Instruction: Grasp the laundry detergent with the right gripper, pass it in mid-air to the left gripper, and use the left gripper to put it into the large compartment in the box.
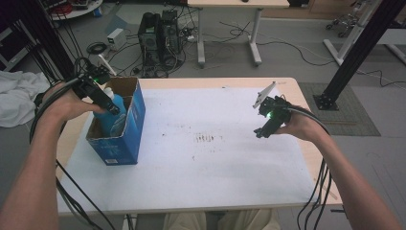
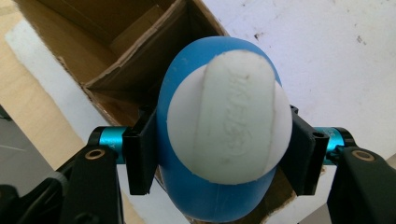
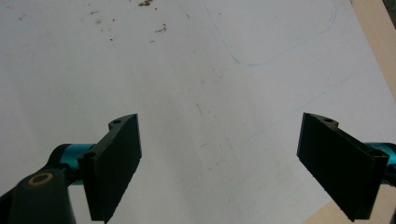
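Left gripper (image 2: pixel 219 154): clamped on the bottle (image 2: pixel 224 130), blue with a white cap, held at the open top of the box (image 1: pixel 131 124) at the worktop's (image 1: pixel 215 177) left edge.
Risk: the smooth, rounded bottle could slip from the pads or catch the cardboard rim and tip the box.
Box: cardboard inside; other contents cannot be told.
Right gripper (image 3: pixel 219 163): jaws apart, empty, over bare worktop.

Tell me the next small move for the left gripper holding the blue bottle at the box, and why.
Probably a straight lift or lowering, depending on direction; I can't tell which. The left gripper is shut on the bottle just below its white cap, and the bottle stands partly inside the open box. Keeping it vertical should avoid the cardboard walls. The right gripper hangs open over the table, idle.
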`<state>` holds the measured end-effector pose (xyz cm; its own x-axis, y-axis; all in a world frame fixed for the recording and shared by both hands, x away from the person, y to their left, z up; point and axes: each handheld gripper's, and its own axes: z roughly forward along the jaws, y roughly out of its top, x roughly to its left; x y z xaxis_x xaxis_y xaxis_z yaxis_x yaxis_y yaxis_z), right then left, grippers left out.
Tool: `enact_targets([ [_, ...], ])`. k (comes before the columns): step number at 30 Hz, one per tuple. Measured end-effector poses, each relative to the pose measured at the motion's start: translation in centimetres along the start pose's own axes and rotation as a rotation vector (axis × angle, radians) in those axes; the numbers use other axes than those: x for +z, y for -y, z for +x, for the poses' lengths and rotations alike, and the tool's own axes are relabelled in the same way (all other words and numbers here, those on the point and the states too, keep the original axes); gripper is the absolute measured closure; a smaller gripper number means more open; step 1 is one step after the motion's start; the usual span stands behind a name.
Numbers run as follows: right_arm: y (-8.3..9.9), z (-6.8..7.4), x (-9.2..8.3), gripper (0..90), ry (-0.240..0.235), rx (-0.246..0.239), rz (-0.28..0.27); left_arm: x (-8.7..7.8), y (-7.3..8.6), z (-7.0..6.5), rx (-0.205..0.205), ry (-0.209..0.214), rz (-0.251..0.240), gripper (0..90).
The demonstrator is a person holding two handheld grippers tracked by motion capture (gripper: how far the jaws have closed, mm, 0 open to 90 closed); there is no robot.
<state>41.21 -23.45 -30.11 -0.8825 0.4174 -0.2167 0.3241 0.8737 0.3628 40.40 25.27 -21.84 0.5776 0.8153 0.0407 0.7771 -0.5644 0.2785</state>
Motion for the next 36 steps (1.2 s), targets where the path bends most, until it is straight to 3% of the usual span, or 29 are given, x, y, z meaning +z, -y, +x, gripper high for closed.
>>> enact_targets([
  [8,0.1,0.3,0.6,12.9,-0.007,0.002,0.019,1.7,0.5,0.0,0.03,0.013,0.016,38.1],
  [9,0.1,0.3,0.6,12.9,-0.007,0.002,0.019,0.2,0.1,0.0,0.002,0.004,0.002,38.1],
  [10,0.0,0.1,0.2,12.9,0.002,-0.001,0.007,2.0,0.5,0.1,0.035,0.014,0.023,38.1],
  [11,0.1,0.4,0.6,12.9,-0.007,0.002,0.015,2.5,0.7,0.1,0.037,0.013,0.027,38.1],
  [13,0.1,0.3,0.6,12.9,-0.008,-0.003,0.012,0.9,0.3,0.0,0.023,0.006,0.01,38.1],
  [14,0.1,0.4,0.6,12.9,-0.006,-0.002,0.014,2.1,0.6,0.1,0.036,0.015,0.023,38.1],
  [16,0.1,0.4,0.6,12.9,-0.006,-0.004,0.013,2.7,0.7,0.1,0.035,0.015,0.03,38.1],
  [17,0.0,0.4,0.6,12.9,-0.007,-0.006,0.012,-1.7,-0.5,-0.1,-0.006,-0.013,-0.011,38.1],
  [18,0.1,-0.1,0.0,12.9,0.003,0.001,0.002,3.1,0.9,0.1,0.041,0.015,0.029,38.1],
  [20,0.0,0.5,0.5,12.9,-0.006,-0.002,0.015,3.1,0.9,0.1,0.041,0.016,0.031,38.1],
  [21,0.1,0.5,0.6,12.9,-0.006,-0.002,0.015,3.9,1.3,0.1,0.073,0.026,0.04,38.1],
  [22,0.0,0.5,0.7,13.0,-0.005,-0.007,0.016,3.7,1.2,0.1,0.059,0.022,0.037,38.1],
  [25,0.1,0.5,0.6,12.9,-0.005,-0.002,0.017,3.9,1.3,0.1,0.069,0.025,0.038,38.1],
  [26,0.0,0.5,0.7,12.9,-0.004,-0.005,0.017,2.5,0.7,0.0,0.034,0.016,0.025,38.1],
  [27,0.1,0.4,0.6,12.9,-0.007,-0.005,0.013,4.6,1.4,0.1,0.087,0.029,0.047,38.1],
  [28,0.0,0.6,0.8,12.9,-0.005,-0.012,0.018,1.7,0.5,0.1,0.032,0.012,0.018,38.1],
  [29,0.1,0.3,0.6,12.9,-0.008,0.001,0.018,4.8,1.5,0.1,0.09,0.03,0.051,38.1],
  [32,-0.1,0.7,0.9,12.9,-0.004,-0.006,0.024,4.6,1.4,0.1,0.088,0.03,0.048,38.1],
  [33,0.0,0.6,0.8,12.9,-0.005,-0.012,0.019,4.8,1.6,0.2,0.108,0.031,0.039,38.1],
  [36,-0.1,0.7,0.9,13.0,-0.005,-0.008,0.023,4.8,1.6,0.3,0.116,0.035,0.038,38.1],
])
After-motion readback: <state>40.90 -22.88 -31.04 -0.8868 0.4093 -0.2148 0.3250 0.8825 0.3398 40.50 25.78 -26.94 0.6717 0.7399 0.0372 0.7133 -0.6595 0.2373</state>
